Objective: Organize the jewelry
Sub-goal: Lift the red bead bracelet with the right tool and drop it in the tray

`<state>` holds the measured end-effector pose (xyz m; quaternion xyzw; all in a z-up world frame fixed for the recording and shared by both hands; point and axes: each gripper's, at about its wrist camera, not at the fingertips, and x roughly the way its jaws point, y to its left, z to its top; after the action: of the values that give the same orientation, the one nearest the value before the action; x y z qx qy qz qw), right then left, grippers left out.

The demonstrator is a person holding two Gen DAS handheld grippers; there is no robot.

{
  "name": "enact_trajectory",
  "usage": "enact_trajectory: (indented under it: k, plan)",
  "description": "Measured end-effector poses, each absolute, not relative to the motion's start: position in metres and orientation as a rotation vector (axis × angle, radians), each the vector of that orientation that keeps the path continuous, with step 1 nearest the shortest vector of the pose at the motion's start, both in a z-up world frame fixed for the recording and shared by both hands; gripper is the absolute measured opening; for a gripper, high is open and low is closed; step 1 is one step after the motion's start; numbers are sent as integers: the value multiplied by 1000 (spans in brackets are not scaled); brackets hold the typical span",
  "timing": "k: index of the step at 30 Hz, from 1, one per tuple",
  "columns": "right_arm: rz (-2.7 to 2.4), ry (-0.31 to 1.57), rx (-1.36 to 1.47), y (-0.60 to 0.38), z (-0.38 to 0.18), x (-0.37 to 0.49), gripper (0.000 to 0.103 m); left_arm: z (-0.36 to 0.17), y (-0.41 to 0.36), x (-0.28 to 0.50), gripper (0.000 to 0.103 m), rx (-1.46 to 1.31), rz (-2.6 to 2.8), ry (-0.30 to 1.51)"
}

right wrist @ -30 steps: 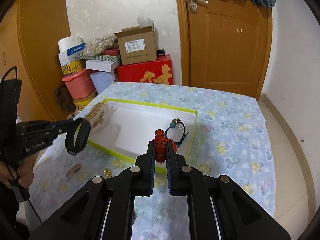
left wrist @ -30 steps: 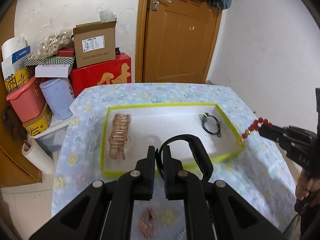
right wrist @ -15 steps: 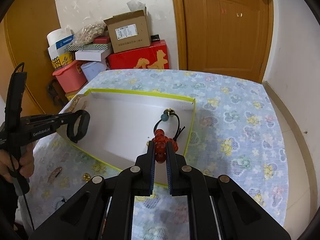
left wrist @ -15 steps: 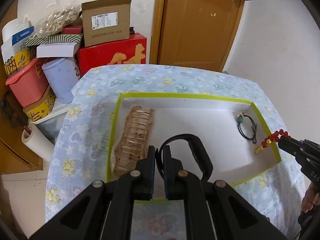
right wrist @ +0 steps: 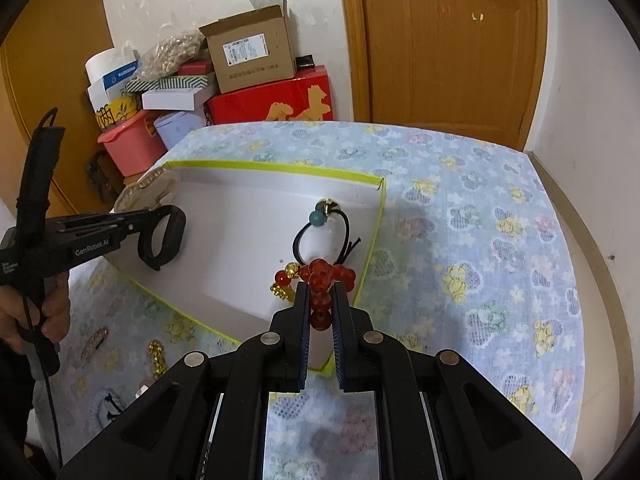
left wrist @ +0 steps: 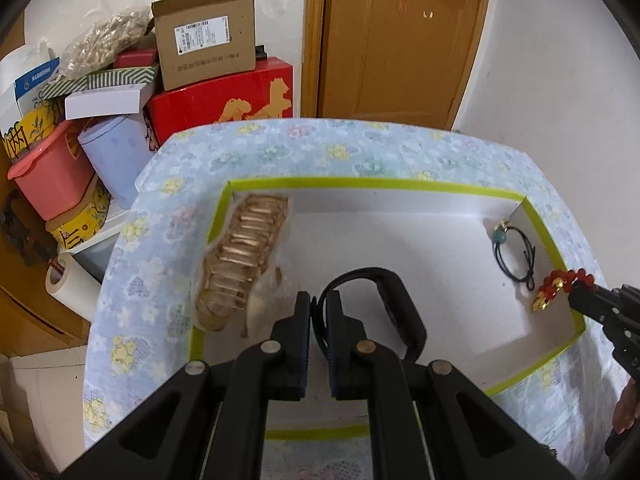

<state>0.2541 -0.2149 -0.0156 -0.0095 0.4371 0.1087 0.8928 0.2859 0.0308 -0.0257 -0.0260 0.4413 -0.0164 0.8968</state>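
On the flowery surface (left wrist: 360, 148) sits a big white box (left wrist: 400, 188) with a green rim. Over its near left part the left tool (left wrist: 318, 312) is pinching a black band (left wrist: 394, 300). Over the near right corner the right tool (right wrist: 320, 304) is pinching a red bead bracelet (right wrist: 320, 274), just near a black hair tie (right wrist: 320, 236). I think each should go low over a bare white spot before letting go, so nothing bounces out

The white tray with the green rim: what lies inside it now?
Inside the white tray lie a gold bracelet in clear wrapping and a black cord bracelet with a teal bead. The near floor is hidden behind the left hand-held gripper.
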Motion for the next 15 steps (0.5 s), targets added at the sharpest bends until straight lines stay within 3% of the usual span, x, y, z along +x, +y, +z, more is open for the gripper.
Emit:
enact_trajectory:
  k: [4, 12, 15]
  plan:
    - [227, 927, -23, -214, -18, 255, 11, -27, 30, 286, 9, -52, -26, 921]
    - [233, 910, -21, -212, -14, 246, 27, -21, 28, 280, 10, -36, -28, 902]
    - [227, 898, -27, -211, -9, 240, 28, -16, 27, 274, 11, -38, -33, 892]
